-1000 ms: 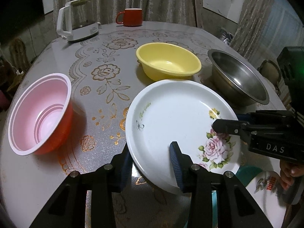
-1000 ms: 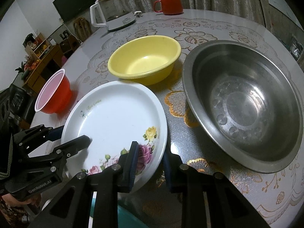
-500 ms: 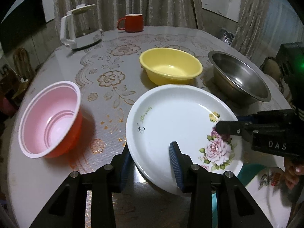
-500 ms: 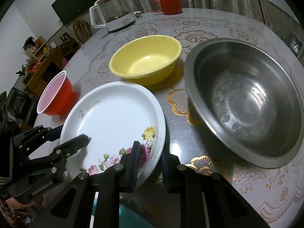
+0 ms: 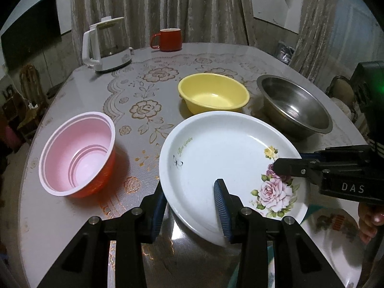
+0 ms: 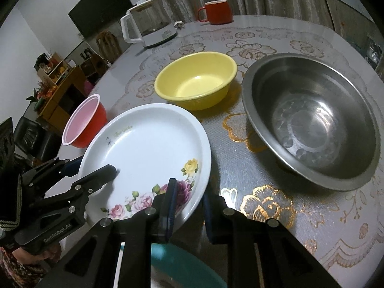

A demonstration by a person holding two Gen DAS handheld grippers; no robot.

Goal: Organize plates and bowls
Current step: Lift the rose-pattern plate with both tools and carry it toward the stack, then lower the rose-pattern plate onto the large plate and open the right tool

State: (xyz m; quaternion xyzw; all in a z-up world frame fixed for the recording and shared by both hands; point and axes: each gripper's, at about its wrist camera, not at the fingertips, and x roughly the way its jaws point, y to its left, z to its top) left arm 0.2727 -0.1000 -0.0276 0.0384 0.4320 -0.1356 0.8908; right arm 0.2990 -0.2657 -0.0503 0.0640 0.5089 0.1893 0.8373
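Plate (image 5: 223, 158) reads "Rose Garden"; right gripper (image 5: 285, 165) marked "DAS"

A white floral plate (image 5: 223, 158) is gripped at its near rim by the left gripper (image 5: 189, 206), one finger inside, one outside. Its right rim is clamped by the right gripper (image 5: 288, 165). A pink-lined red bowl (image 5: 79, 153), yellow bowl (image 5: 213, 94) and steel bowl (image 5: 295, 105) are seen on the table (image 5: 72, 216) beyond.
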